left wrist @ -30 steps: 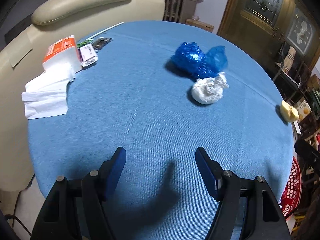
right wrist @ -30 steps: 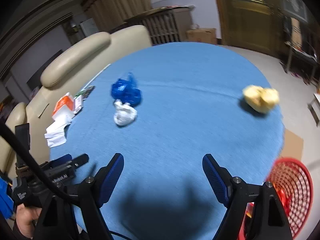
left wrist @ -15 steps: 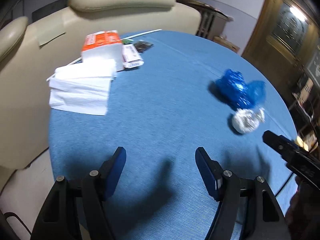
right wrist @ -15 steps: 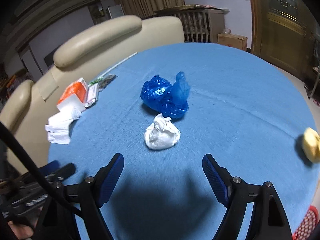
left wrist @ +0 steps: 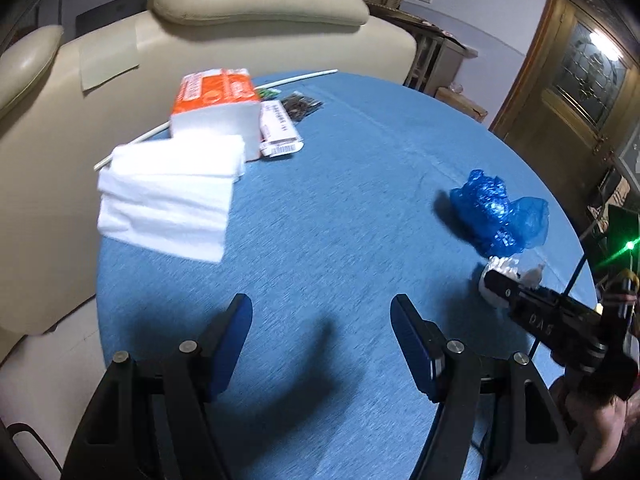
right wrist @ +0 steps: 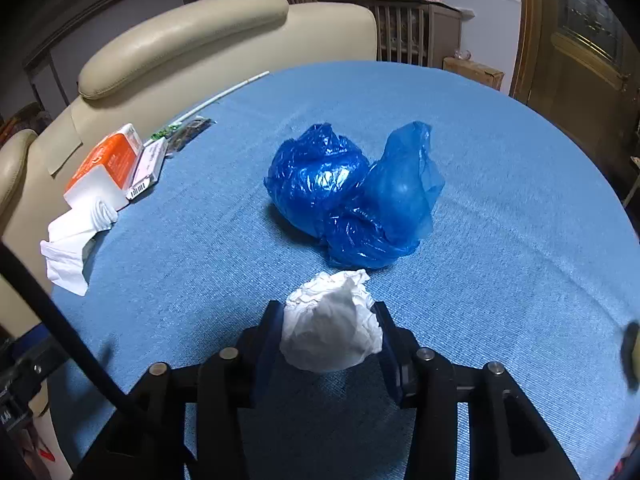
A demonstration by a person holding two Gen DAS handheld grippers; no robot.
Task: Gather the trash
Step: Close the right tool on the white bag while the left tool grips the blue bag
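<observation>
A crumpled white paper ball [right wrist: 332, 330] lies on the round blue table [right wrist: 520, 240]. My right gripper [right wrist: 326, 340] has closed its blue pads on both sides of the ball. A crumpled blue plastic bag [right wrist: 352, 196] lies just beyond it. In the left wrist view the bag [left wrist: 500, 212] is at the right, with the paper ball [left wrist: 504, 276] partly hidden behind my right gripper's body. My left gripper [left wrist: 322, 332] is open and empty above bare tablecloth near the table's front.
An orange and white tissue pack [left wrist: 216, 108] with loose white tissues [left wrist: 168, 196] sits at the table's far left, next to a small labelled packet [left wrist: 280, 132] and a thin white stick. A cream sofa [left wrist: 240, 20] stands behind the table.
My right gripper moved forward to the white paper ball and closed on it. My left gripper swung left, toward the tissue pack side.
</observation>
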